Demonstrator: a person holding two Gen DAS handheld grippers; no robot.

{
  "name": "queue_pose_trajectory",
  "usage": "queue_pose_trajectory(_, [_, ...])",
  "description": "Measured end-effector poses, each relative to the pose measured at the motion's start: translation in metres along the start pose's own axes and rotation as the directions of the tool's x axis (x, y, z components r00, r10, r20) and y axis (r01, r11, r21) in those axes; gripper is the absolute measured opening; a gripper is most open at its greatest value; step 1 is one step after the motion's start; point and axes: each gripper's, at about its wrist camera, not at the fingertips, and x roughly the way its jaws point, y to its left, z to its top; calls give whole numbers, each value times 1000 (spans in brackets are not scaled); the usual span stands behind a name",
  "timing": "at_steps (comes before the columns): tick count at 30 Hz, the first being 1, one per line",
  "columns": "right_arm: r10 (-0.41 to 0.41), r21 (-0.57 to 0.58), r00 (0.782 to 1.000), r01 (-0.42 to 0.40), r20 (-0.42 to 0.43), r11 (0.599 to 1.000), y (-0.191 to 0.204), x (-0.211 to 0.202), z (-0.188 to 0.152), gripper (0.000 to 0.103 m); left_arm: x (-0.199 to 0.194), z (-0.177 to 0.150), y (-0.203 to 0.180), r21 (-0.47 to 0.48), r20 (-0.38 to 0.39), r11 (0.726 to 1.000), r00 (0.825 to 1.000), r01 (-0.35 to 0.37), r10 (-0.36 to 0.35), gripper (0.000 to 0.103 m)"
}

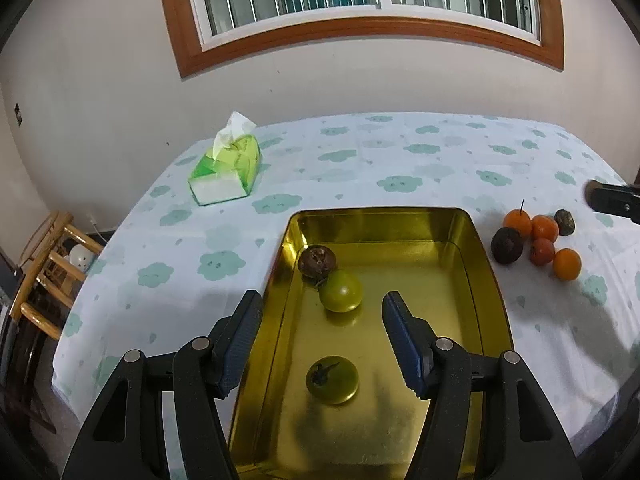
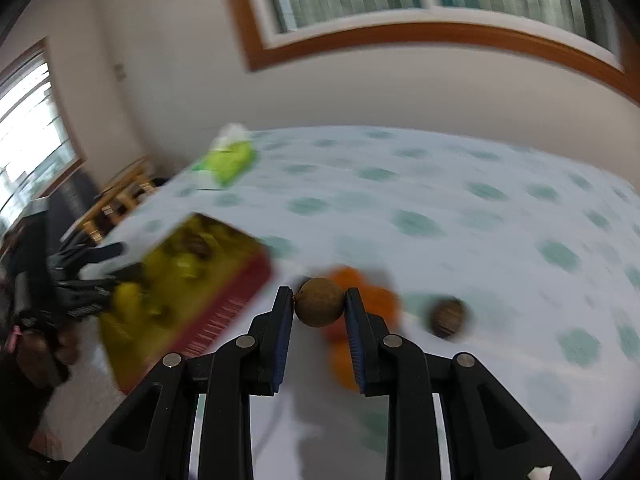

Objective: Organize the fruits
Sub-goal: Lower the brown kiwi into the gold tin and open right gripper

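Note:
A gold tin tray [image 1: 486, 276] sits on the table and holds a dark brown fruit [image 1: 317, 261] and two green fruits [image 1: 341, 291], [image 1: 332, 379]. My left gripper [image 1: 322, 308] is open and empty above the tray. To the tray's right lies a cluster of orange fruits [image 1: 544, 227] with a dark fruit [image 1: 507, 245] and a small mottled one [image 1: 564, 222]. In the right wrist view my right gripper [image 2: 320, 304] is shut on a small brown round fruit [image 2: 320, 302], above blurred orange fruits [image 2: 372, 300]. Another brown fruit [image 2: 447, 317] lies to its right. The tray [image 2: 224, 304] is at the left.
A green tissue pack [image 1: 226, 172] lies at the far left of the cloud-patterned tablecloth [image 1: 400, 160]. A wooden stool [image 1: 44, 268] stands off the table's left edge. A wall with a window is behind. The right wrist view is motion-blurred.

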Motion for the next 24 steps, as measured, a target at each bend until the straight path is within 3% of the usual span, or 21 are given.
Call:
queue_pose_trajectory(3, [95,-68,995,-96,-20,993,44,19,17,24,-5,-1,3,3,17,1000,1000,-15,15,63])
queue_pose_trajectory(10, [174,-137,977,-190,-123,972,99,81,30,24,-15,-5,9,29,53,996,995,-80,79,67])
queue_pose_trajectory(15, [167,-150,966,-198,-196,969,117,120,32,24,-16,-8,14,33,60,994,993,-107,105,69])
queue_pose_trajectory(24, [126,-162,965,-165,-229,973,129,151,41,24,-14,-13,15,45,61,992,991,-118,115,70])
